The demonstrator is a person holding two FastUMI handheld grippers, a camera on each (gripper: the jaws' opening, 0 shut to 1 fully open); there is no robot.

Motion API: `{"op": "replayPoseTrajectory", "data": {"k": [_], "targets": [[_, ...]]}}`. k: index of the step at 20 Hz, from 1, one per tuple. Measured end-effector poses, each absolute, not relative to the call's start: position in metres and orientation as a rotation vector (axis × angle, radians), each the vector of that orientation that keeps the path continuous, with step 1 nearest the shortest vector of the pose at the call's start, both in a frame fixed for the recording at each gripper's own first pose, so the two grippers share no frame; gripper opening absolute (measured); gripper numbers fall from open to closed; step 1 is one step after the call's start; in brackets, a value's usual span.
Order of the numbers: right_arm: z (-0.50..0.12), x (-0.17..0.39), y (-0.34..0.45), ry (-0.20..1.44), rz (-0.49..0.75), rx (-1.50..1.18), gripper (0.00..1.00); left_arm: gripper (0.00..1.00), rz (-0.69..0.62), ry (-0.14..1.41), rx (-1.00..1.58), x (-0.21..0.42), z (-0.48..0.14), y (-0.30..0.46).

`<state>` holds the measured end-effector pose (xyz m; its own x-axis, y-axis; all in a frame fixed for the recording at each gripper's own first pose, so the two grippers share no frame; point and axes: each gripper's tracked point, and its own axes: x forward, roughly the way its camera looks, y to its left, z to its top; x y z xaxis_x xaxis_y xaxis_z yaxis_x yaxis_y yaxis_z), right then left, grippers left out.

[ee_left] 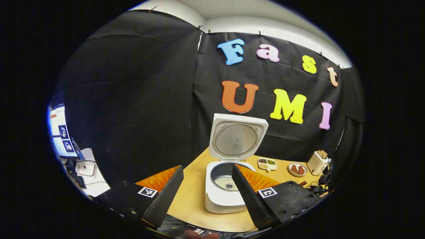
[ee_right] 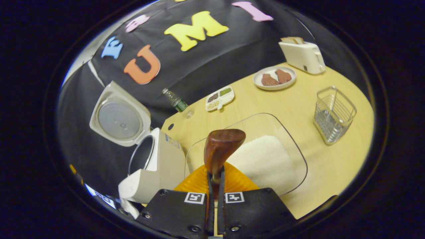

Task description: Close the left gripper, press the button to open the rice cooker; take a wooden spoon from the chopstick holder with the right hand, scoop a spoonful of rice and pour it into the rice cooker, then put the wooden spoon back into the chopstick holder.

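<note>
The white rice cooker (ee_left: 223,196) stands open with its lid (ee_left: 237,139) upright, and a little rice lies in the inner pot (ee_left: 226,182). My left gripper (ee_left: 207,169) is open, held back from the cooker's front with nothing between its fingers. My right gripper (ee_right: 215,175) is shut on the handle of the wooden spoon (ee_right: 221,147). The spoon's bowl points forward over the near left edge of the clear dish (ee_right: 292,146) holding a heap of rice (ee_right: 265,161). The cooker (ee_right: 159,166) is to the spoon's left. The wire chopstick holder (ee_right: 333,114) stands at the right.
On the wooden table (ee_right: 298,106) at the back are a plate of meat (ee_right: 274,78), a toaster (ee_right: 302,54), a divided dish (ee_right: 219,98) and a plastic bottle (ee_right: 176,101). A monitor (ee_left: 61,132) stands on a desk far to the left.
</note>
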<state>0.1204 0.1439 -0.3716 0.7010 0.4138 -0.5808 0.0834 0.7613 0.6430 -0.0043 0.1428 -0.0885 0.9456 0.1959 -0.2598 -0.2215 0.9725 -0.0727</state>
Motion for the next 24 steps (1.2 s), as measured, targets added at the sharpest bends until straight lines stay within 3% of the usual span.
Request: {"op": "replayPoseTrajectory", "data": {"k": [8, 16, 24], "targets": [[-0.356, 0.126, 0.102, 0.737, 0.198, 0.923, 0.09, 0.95, 0.184, 0.244, -0.065, -0.003, -0.075, 0.101], [-0.287, 0.134, 0.052, 0.617, 0.209, 1.019, 0.09, 0.95, 0.133, 0.203, -0.063, 0.003, -0.068, 0.062], [-0.189, 0.162, 0.123, 0.555, 0.369, 1.034, 0.09, 0.94, 0.126, 0.194, -0.031, -0.005, -0.073, 0.073]]}}
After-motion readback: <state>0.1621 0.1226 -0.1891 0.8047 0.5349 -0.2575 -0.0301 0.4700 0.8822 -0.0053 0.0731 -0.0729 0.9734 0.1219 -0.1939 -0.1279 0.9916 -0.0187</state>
